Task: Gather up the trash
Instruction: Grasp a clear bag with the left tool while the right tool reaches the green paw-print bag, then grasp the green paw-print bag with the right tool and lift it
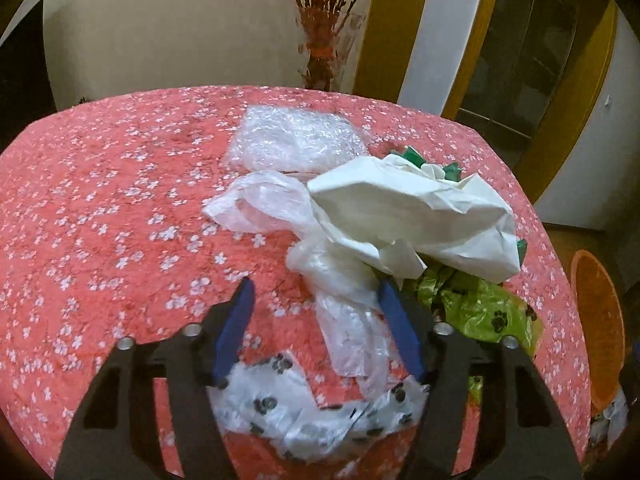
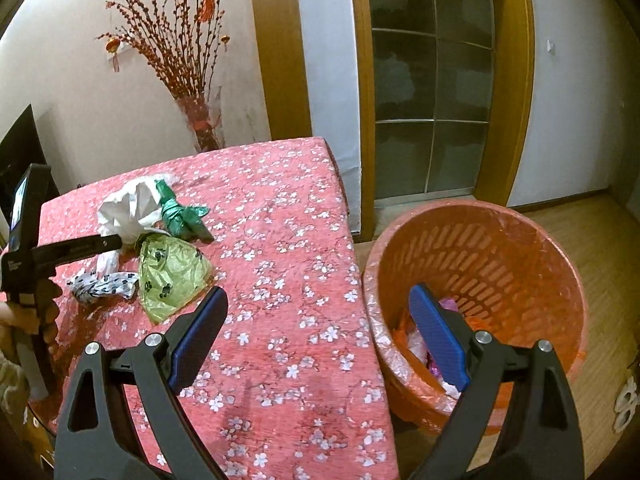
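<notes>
A heap of trash lies on the pink flowered table [image 1: 100, 200]: crumpled white paper [image 1: 412, 216], a clear plastic bag [image 1: 344, 312], bubble wrap [image 1: 296, 140], a light green paw-print bag [image 1: 480, 304], a white paw-print bag [image 1: 304, 412] and a dark green bag [image 1: 412, 156]. My left gripper [image 1: 316, 286] is low over the heap. The clear bag lies between its blue pads, nearer the right one, and the left pad stands clear of it. My right gripper [image 2: 318, 291] is open and empty, straddling the table edge and the orange basket [image 2: 520, 264].
The basket stands on the wooden floor [image 2: 600, 240] beside the table's right edge, lined with clear plastic and holding some scraps. A vase of dried red branches [image 2: 200, 120] stands behind the table. A glass door [image 2: 432, 120] is beyond. A hand [image 2: 24, 320] holds the left gripper's handle.
</notes>
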Tool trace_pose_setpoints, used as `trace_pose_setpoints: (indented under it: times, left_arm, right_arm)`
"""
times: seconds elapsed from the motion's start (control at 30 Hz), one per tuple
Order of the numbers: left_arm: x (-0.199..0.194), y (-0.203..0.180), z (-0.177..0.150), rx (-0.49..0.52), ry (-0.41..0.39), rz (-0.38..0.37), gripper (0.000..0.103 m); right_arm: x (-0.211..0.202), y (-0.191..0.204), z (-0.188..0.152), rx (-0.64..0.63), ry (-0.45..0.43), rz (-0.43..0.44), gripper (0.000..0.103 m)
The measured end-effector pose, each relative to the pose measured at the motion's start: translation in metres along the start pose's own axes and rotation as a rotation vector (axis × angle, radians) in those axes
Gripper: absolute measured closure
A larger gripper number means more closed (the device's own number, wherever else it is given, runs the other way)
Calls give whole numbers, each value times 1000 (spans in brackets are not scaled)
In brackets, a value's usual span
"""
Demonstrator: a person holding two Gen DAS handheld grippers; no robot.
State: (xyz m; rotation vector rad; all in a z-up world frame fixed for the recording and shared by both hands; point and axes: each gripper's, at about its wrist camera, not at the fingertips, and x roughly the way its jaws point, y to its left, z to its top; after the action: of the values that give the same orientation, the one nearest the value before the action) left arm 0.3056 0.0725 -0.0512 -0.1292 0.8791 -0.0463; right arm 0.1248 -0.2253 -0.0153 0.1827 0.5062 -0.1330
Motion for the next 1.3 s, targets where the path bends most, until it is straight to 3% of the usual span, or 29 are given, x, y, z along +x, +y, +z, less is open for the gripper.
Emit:
trace_pose_setpoints:
  times: [0.1, 0.23, 0.7, 0.93, 1.03, 1.1, 1.17, 1.2, 1.23, 1.3]
  left_arm:
    - [6, 0, 1, 0, 15, -8, 73]
    - [1, 7, -2, 2, 0, -6, 86]
    - [-70, 81, -27, -71, -156, 64, 91]
    - [-95, 109, -29, -109, -208, 65, 92]
    - [-98, 114, -28, -100, -218, 59, 94]
    - [-99, 115, -30, -96, -218, 57, 95]
    - [-99, 117, -31, -97, -214, 53, 95]
    - [-98, 119, -32, -101, -211, 52, 95]
    - [-98, 120, -33, -104, -209, 52, 96]
    - [-98, 122, -34, -111, -206, 51, 96]
  right_arm:
    - [2, 7, -1, -9, 7, 8, 12]
    - [3, 15, 0, -24, 7, 26, 12]
    - [24, 74, 16, -111, 14, 137, 13]
    - [65, 111, 22, -156, 115, 192, 38]
    - [83, 125, 22, -185, 149, 177, 43]
    - [97, 133, 19, -207, 196, 166, 52]
    - [107, 138, 15, -221, 238, 161, 72]
    - [109, 139, 13, -229, 240, 158, 74]
    - [107, 138, 13, -232, 239, 164, 93]
    - [102, 137, 14, -228, 230, 172, 100]
